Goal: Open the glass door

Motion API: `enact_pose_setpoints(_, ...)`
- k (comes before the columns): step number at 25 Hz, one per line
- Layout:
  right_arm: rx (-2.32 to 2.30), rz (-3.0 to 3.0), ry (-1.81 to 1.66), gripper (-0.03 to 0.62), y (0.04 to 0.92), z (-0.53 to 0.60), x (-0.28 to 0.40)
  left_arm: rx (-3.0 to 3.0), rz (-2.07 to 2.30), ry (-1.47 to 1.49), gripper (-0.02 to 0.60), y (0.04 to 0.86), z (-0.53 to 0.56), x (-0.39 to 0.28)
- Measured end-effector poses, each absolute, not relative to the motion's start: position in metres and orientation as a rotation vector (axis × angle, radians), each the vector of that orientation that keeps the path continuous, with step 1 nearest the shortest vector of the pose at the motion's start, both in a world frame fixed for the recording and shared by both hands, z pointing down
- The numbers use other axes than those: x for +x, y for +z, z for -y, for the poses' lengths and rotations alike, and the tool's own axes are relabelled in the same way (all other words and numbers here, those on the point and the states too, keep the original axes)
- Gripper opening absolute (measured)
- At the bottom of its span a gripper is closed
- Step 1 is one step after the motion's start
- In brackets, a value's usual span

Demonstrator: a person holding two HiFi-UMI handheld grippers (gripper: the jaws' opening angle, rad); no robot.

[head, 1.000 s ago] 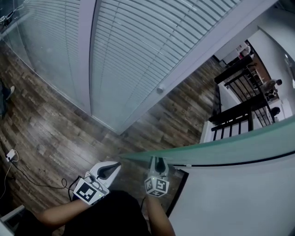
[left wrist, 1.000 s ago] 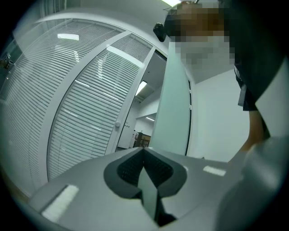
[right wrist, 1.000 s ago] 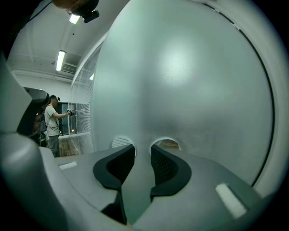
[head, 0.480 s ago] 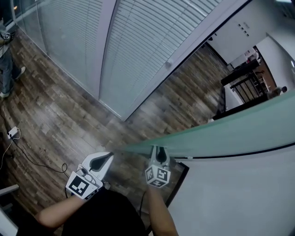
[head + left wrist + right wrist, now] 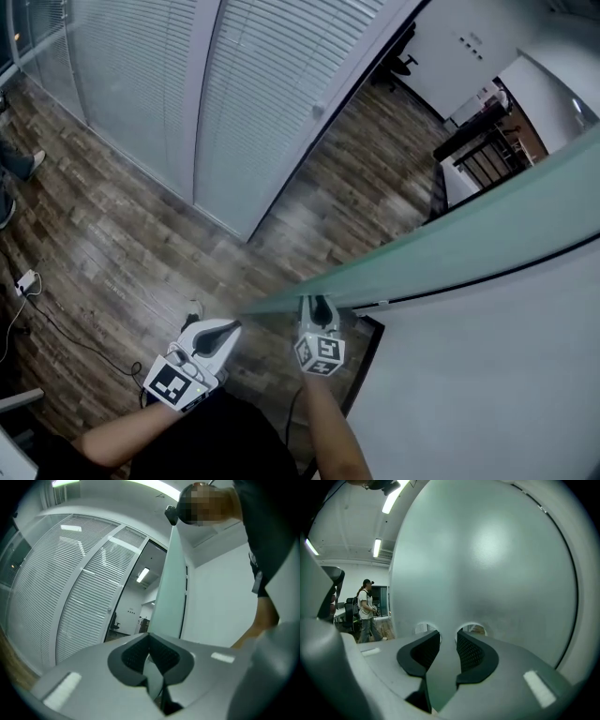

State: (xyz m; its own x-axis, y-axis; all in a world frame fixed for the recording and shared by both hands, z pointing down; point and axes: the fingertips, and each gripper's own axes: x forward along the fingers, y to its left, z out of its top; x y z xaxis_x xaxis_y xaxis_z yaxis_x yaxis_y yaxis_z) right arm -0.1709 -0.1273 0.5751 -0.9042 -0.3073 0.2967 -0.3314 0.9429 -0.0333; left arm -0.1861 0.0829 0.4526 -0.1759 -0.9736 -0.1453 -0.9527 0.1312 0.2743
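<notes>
The glass door is a frosted green pane, seen from above as a slanted band. It fills the right gripper view, with two round holes low in it. My right gripper points at the door's face near its free edge. Its jaws stand apart with only the pane showing in the gap. My left gripper hangs just left of the door's edge, shut, pads together with nothing in them.
A glass wall with white blinds and a small knob runs opposite. A white wall lies at the right, a black railing beyond. A cable and plug lie on the wooden floor. A person stands far left.
The door has swung further, its band lying steeper, and more of the corridor beyond shows. Both grippers have moved along with it. Their jaws have not changed.
</notes>
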Motion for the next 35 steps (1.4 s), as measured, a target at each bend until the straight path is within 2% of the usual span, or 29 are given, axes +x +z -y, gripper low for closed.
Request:
enact_pose_setpoints(8, 0.494, 2.763, 0.143, 0.117, 0.582, 0.111, -0.138, 2.100, 2.168, -0.314, 0.006, 0.457, -0.048, -0.167)
enact_pose_setpoints(10, 0.520, 2.754, 0.158, 0.117, 0.583, 0.107, -0.131, 2.137, 2.078, -0.287, 0.105, 0.460, -0.035, -0.161)
enact_pose_setpoints(13, 0.537, 2.752, 0.165, 0.117, 0.584, 0.102, -0.121, 2.200, 1.986, -0.242, 0.123, 0.463, -0.017, -0.150)
enact_pose_setpoints(20, 0.529, 2.776, 0.138, 0.117, 0.590, 0.092, -0.102, 2.321, 1.864, -0.173, 0.124, 0.465, 0.002, -0.118)
enact_pose_setpoints(23, 0.527, 2.793, 0.126, 0.115, 0.589, 0.089, -0.091, 2.354, 1.883, -0.147, 0.056, 0.463, 0.002, -0.108)
enact_pose_setpoints(35, 0.485, 2.808, 0.169, 0.118, 0.597, 0.080, -0.053, 2.352, 1.898, -0.137, 0.041, 0.470, -0.006, -0.063)
